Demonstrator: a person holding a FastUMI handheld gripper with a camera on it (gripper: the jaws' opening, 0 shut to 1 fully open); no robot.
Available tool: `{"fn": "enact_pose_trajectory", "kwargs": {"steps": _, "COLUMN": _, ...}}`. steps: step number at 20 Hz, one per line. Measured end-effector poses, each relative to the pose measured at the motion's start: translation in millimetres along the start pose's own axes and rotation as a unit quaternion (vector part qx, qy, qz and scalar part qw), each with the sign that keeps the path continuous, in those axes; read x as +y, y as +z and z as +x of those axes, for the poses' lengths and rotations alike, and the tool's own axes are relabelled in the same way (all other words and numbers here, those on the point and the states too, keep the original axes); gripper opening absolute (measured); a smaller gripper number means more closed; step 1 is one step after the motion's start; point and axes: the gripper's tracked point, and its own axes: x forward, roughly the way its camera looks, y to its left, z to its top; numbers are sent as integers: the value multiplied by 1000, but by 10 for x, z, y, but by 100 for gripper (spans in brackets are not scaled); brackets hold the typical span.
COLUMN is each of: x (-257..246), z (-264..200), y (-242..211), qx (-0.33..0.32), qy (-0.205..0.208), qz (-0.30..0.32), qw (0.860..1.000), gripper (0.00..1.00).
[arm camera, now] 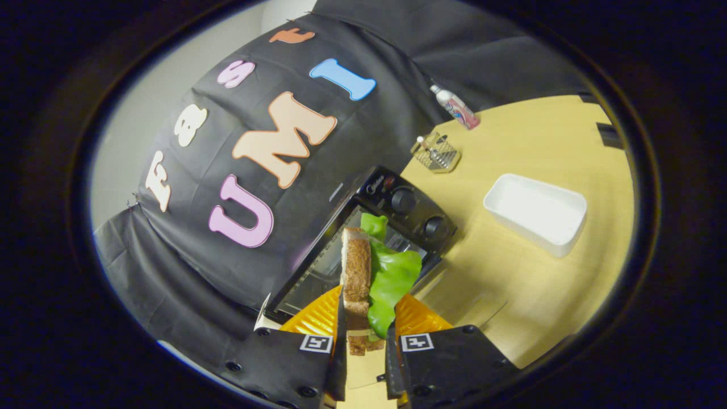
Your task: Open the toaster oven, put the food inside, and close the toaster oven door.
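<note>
My gripper (364, 336) is shut on a sandwich: a brown bread slice (356, 267) with green lettuce (393, 278) hanging off one side, held on edge between both fingers. Just under it lies an orange ribbed plate (314, 319), showing on either side of the fingers. Beyond the sandwich stands the black toaster oven (372, 187) with two knobs (403, 200) on its front panel. Its glass door (463, 304) looks swung down flat over the table, and the sandwich hides part of the opening.
A wooden table (545, 136) carries a white rectangular tray (537, 213) past the oven's knob side. Farther off sit a small wire basket (436, 152) and a lying bottle (454, 106). Black cloth walls the booth behind the oven.
</note>
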Motion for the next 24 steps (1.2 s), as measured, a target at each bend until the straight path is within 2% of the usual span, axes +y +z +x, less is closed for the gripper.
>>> {"fn": "enact_pose_trajectory", "kwargs": {"steps": 8, "x": 266, "z": 617, "y": -411, "qx": 47, "qy": 18, "qz": 56, "qw": 997, "gripper": 28}}
{"fn": "enact_pose_trajectory", "kwargs": {"steps": 16, "x": 261, "z": 1195, "y": -490, "qx": 44, "qy": 31, "qz": 126, "qw": 991, "gripper": 28}}
{"fn": "enact_pose_trajectory", "kwargs": {"steps": 21, "x": 266, "z": 1435, "y": -348, "qx": 28, "qy": 37, "qz": 140, "qw": 989, "gripper": 28}}
{"fn": "enact_pose_trajectory", "kwargs": {"steps": 24, "x": 237, "z": 1518, "y": -378, "qx": 30, "qy": 37, "qz": 117, "qw": 992, "gripper": 28}}
